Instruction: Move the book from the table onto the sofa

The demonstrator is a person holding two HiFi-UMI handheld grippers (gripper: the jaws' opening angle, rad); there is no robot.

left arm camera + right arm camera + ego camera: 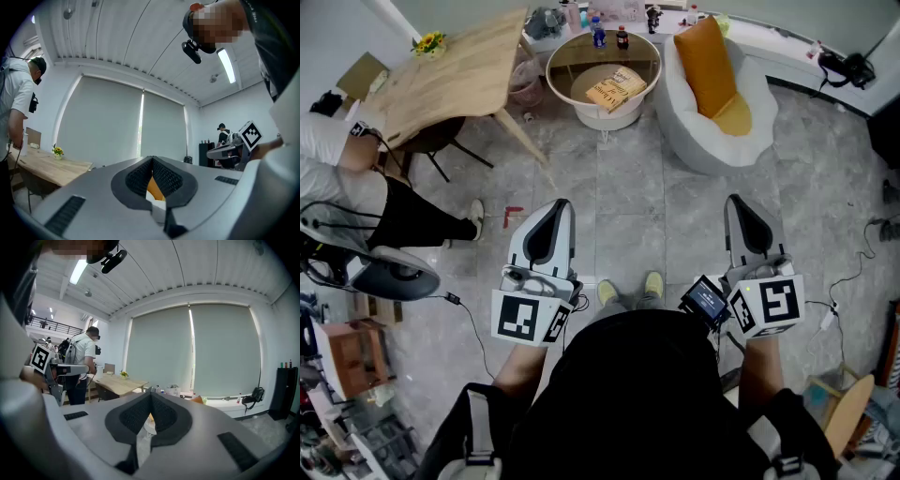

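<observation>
The book (616, 88), tan with a printed cover, lies on the round white table (558, 58) at the far middle of the head view. To its right stands the white sofa (748, 141) with an orange cushion (708, 58) on it. My left gripper (554, 205) and right gripper (738, 201) are held side by side over the tiled floor, well short of the table. Both are shut and hold nothing. In the left gripper view the left gripper (152, 159) has its jaws together; so has the right gripper (151, 395) in the right gripper view.
A wooden table (459, 70) with a small flower pot (428, 42) stands at the far left, a person (342, 164) beside it. Two bottles (599, 36) stand at the round table's far rim. Cables and boxes line the floor's left and right edges.
</observation>
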